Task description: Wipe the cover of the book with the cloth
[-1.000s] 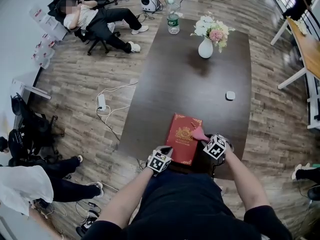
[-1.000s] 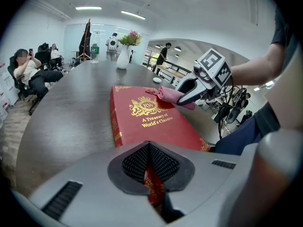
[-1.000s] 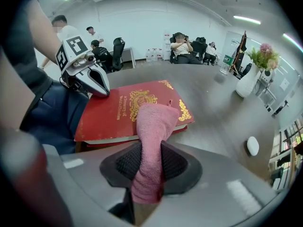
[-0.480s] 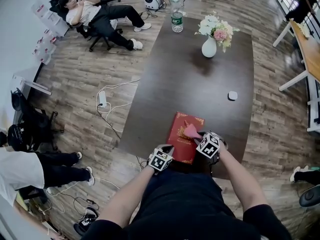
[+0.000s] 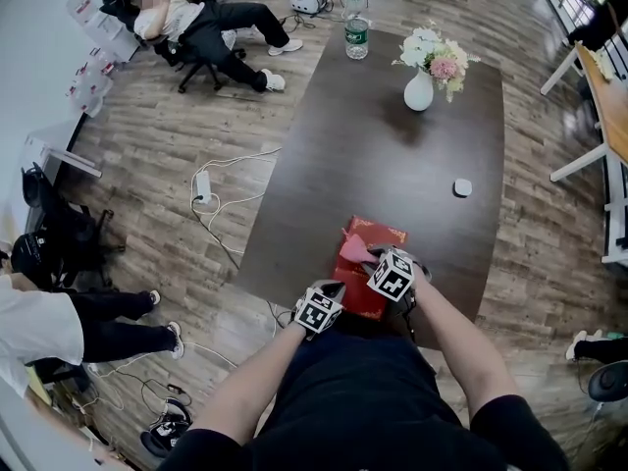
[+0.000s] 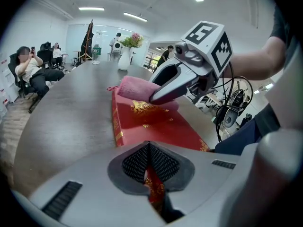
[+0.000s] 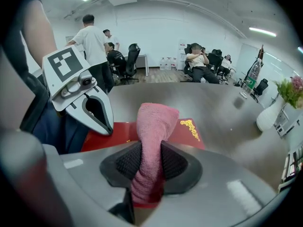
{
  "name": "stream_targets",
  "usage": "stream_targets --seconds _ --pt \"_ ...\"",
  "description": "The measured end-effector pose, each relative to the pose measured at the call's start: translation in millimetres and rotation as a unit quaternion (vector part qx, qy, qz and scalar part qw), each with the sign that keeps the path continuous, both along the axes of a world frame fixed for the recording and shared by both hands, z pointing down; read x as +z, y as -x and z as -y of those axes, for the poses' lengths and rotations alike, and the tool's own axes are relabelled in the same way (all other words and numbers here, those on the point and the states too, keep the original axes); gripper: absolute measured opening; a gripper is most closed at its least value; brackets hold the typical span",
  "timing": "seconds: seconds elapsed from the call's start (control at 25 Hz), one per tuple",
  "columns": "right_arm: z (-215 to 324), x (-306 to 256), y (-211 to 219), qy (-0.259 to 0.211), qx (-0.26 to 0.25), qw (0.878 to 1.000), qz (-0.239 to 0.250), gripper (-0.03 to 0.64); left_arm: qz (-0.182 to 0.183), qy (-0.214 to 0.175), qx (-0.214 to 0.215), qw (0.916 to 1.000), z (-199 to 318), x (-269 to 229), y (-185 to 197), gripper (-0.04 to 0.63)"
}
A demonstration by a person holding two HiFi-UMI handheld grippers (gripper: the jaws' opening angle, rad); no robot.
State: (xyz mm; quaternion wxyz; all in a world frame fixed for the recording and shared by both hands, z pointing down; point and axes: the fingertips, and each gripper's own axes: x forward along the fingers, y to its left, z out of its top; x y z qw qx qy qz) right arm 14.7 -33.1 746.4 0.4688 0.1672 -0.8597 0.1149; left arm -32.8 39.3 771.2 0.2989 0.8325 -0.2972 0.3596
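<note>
A red book with gold print lies at the near edge of the dark table. My left gripper is shut on the book's near edge; in the left gripper view a strip of red cover runs out from the closed jaws of that gripper. My right gripper is shut on a pink cloth and holds it down on the cover's left part. In the right gripper view the cloth stands between the jaws of the gripper, above the book.
A white vase of flowers, a water bottle and a small white object stand farther out on the table. On the floor to the left lie a power strip and cables. People sit at the far left.
My right gripper has slid the pink cloth leftward across the cover. The left gripper has kept its hold on the book's near edge.
</note>
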Motion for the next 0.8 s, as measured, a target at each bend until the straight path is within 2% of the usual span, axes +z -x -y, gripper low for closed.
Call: stream_targets --seconds 0.16,0.36,0.8 --pt "3 1 16 0.001 -0.011 1.000 0.002 0.115 0.000 -0.001 0.014 0.9999 -1 -2 -4 -0.006" --pt "5 4 34 0.004 -0.020 1.000 0.000 0.115 0.004 0.025 0.031 0.9992 -6 0 -2 -0.006" --pt "12 15 64 0.018 -0.025 0.999 -0.011 0.115 -0.033 0.052 0.052 0.9967 -11 0 -2 -0.006"
